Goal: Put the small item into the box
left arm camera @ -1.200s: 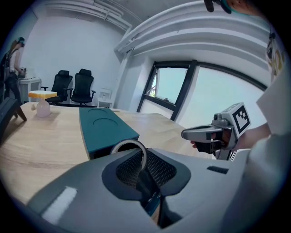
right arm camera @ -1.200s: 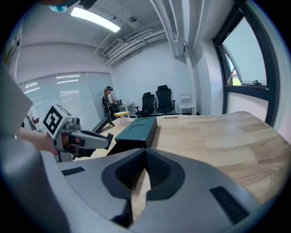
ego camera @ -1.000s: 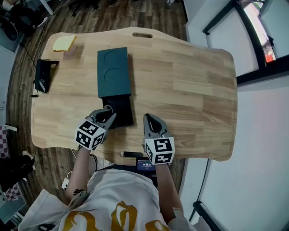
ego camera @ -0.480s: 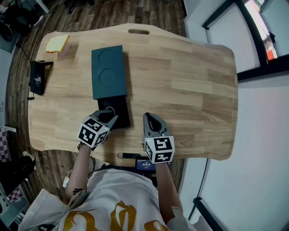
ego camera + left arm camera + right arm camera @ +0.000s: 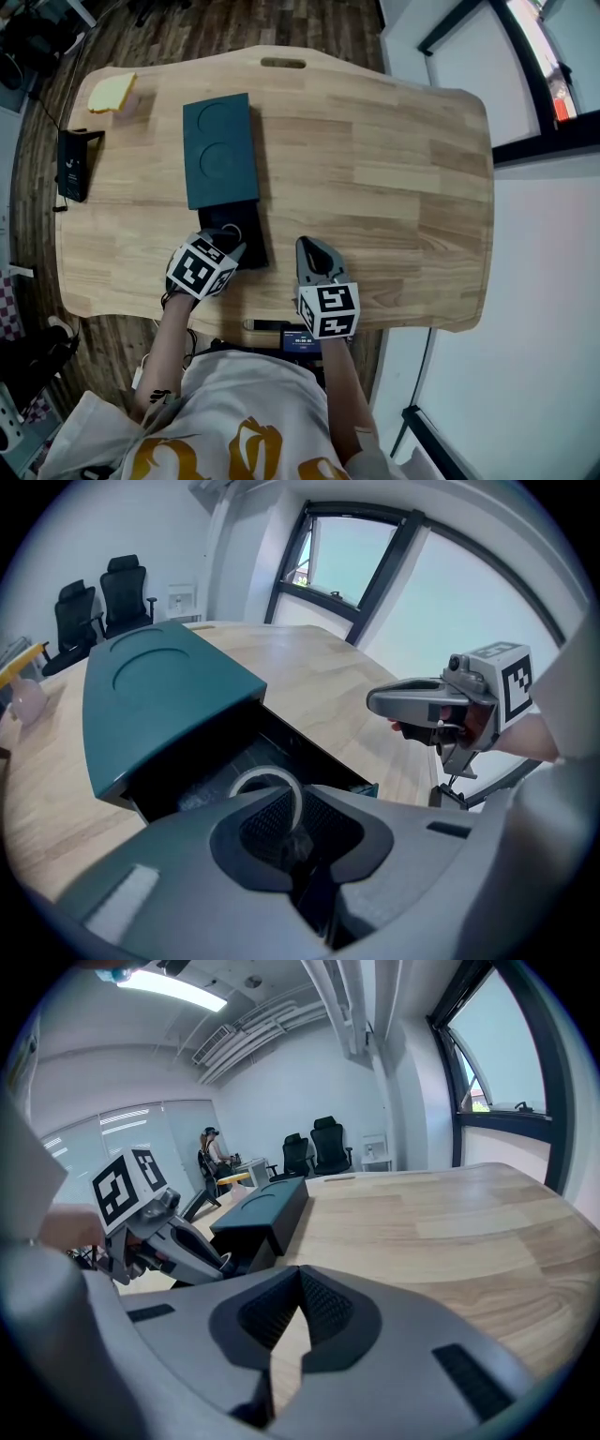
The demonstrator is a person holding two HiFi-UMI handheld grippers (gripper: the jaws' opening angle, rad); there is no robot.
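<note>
Head view: the left tongs [image 5: 227,244] hang over the near end of the box [image 5: 220,150]. Its black inner tray [image 5: 249,227] is slid out toward the person from under the teal cover.
Change: compared with a second ago, the left tongs have edged a little farther in over the tray, and their marker cube now overlaps its near left corner. The right tongs [image 5: 307,248] have kept their place.
Left gripper view: the tongs are clamped on a small white ring [image 5: 266,772], held on edge at the tips. The dark inside of the tray lies directly beyond it.
Ring location: in the left tongs, over the open tray and not let go. I cannot tell whether it touches the tray floor.
Right tongs: pressed together with nothing between them. They sit over the worktop [image 5: 394,169] near its front edge, to the right of the tray and apart from it.
Meaning for task: the carry looks all but finished and the ring is lined up with the opening, so this is likely the placing step.
Next move: probably a short drop into the tray, then parting the left tongs.
Risk: a ring released on edge may roll, so letting go low and away from the tray wall seems wise.
Box state: tray out and nothing seen in it, though part of it is hidden under the left tongs.
</note>
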